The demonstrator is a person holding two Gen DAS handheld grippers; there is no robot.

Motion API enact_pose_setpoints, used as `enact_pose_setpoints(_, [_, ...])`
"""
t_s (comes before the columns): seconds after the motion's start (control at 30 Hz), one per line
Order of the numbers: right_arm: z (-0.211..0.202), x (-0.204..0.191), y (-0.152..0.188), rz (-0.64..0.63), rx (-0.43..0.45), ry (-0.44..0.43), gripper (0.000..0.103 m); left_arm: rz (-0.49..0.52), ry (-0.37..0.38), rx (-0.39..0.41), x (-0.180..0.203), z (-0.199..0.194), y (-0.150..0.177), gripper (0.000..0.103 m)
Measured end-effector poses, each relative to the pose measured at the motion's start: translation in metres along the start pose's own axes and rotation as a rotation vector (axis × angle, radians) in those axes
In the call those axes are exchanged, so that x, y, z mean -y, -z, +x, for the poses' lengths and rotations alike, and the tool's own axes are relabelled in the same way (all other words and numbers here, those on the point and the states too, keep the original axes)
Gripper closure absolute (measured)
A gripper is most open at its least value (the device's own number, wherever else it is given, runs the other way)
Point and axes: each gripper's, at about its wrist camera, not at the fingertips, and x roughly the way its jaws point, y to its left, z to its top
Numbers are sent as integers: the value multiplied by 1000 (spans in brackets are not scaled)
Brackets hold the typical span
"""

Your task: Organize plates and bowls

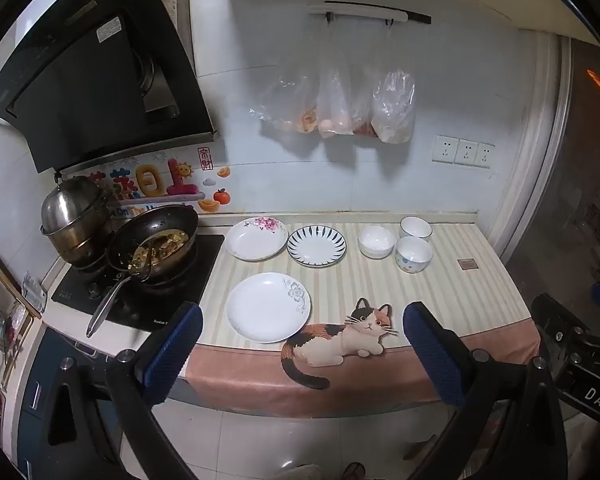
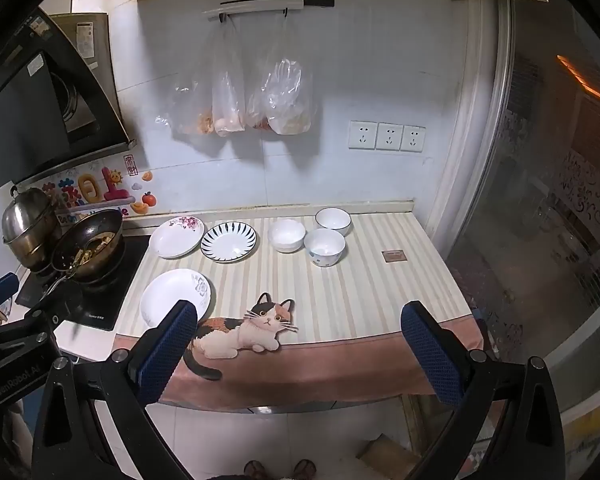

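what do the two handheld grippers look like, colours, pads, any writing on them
Both are black plastic. The left gripper and right gripper each carry two fingers faced with blue textured pads, on black triangular arms with silver screws. White lettering shows on the bodies: "DAS" on the right one's side, "GenRobot.AI" on the left one's. No hands, sleeves or cables are visible.

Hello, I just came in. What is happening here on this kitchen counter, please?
A person holds a gripper in each hand in front of the striped counter. The left gripper and right gripper are both open and hold nothing. Nothing is stacked yet. Three plates lie separately: a grey-flower plate near the front, a pink-flower plate and a blue-striped plate behind it. Three bowls stand clustered to the right. A wok with food sits on the stove at the left.
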Motion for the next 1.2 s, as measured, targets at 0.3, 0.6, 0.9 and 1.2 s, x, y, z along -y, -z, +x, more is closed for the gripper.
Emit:
enact_pose_setpoints(0.3, [-3,-1,-1,-1,1,0,0,4,-6,4,0,0,0,0])
enact_pose_setpoints(0.6, [-7,-5,1,-9,3,-4,0,-2,-10,7,-1,-3,1,0])
enact_pose_setpoints(0.9, [-9,-4,1,-11,6,1,0,-4,-8,7,2,-4,2,0])
enact_pose_setpoints(1.2, [-10,-4,2,-10,4,-4,0,-6,-5,7,0,-3,4,0])
